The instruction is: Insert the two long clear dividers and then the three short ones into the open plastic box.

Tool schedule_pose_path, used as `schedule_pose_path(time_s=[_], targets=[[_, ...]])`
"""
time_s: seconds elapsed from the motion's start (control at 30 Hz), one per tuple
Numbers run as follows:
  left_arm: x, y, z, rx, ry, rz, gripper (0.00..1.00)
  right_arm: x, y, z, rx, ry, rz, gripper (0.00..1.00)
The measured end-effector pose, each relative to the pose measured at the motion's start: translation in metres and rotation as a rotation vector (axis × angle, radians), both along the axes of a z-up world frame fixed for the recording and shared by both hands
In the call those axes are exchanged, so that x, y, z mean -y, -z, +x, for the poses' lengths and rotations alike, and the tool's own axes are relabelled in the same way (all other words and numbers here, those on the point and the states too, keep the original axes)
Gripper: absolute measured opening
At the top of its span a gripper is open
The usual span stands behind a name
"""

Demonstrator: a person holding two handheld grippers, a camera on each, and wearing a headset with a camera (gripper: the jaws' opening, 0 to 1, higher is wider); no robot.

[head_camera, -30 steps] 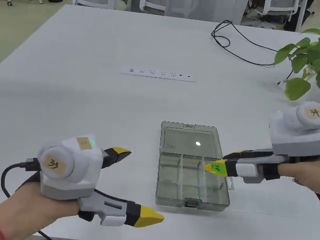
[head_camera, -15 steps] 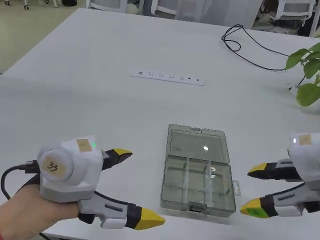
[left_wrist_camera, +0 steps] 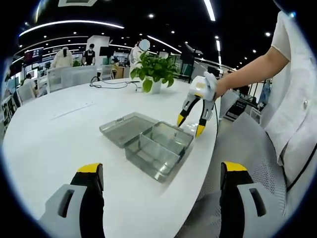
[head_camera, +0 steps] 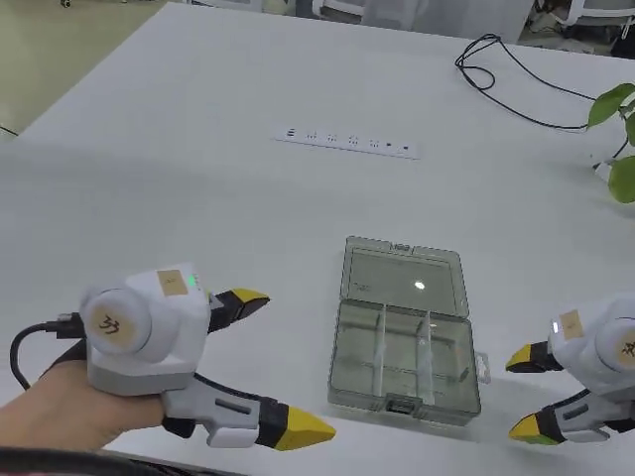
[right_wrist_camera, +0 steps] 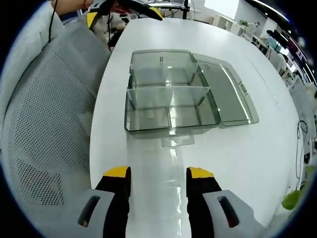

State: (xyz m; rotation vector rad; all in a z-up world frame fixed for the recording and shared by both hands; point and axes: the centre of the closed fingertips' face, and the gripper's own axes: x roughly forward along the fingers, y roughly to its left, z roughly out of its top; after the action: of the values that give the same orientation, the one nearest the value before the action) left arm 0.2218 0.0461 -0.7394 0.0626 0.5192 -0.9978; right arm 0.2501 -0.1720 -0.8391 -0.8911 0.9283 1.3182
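Note:
The clear plastic box (head_camera: pixel 349 362) lies open on the white table, its lid (head_camera: pixel 402 278) folded flat behind it. Two long clear dividers (head_camera: pixel 380 339) (head_camera: pixel 425 347) stand upright inside it, front to back. A small clear piece (head_camera: pixel 483 366) lies on the table against the box's right side; in the right gripper view this clear piece (right_wrist_camera: pixel 177 141) is just ahead of the jaws. My left gripper (head_camera: pixel 278 363) hovers open to the left of the box (left_wrist_camera: pixel 157 148). My right gripper (head_camera: pixel 524 394) is open near the box's front right corner, holding nothing (right_wrist_camera: pixel 158 172).
A white power strip (head_camera: pixel 347 144) lies farther back on the table. A black cable (head_camera: pixel 506 79) loops at the back right, beside a green plant (head_camera: pixel 620 149). The table's near edge runs just under both grippers. The person's pale clothing (right_wrist_camera: pixel 44 124) is close at hand.
My right gripper has drawn back from over the box's right side to the front right, and its jaws have spread apart. The left gripper has held its place.

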Motion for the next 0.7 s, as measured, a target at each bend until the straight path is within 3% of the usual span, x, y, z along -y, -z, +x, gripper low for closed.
schedule_pose_path(time_s=[0.23,0.63,0.7], targets=[[-0.001,0.001,0.002,0.0,-0.004,0.001,1.0,0.002,0.016,-0.002,-0.01,-0.062,-0.054,0.44],[-0.001,0.003,0.004,-0.005,-0.003,-0.009,1.0,-0.002,0.014,-0.002,0.006,-0.09,-0.056,0.39],[-0.001,0.003,0.005,-0.006,-0.002,-0.01,1.0,-0.002,0.014,-0.002,0.008,-0.091,-0.058,0.34]])
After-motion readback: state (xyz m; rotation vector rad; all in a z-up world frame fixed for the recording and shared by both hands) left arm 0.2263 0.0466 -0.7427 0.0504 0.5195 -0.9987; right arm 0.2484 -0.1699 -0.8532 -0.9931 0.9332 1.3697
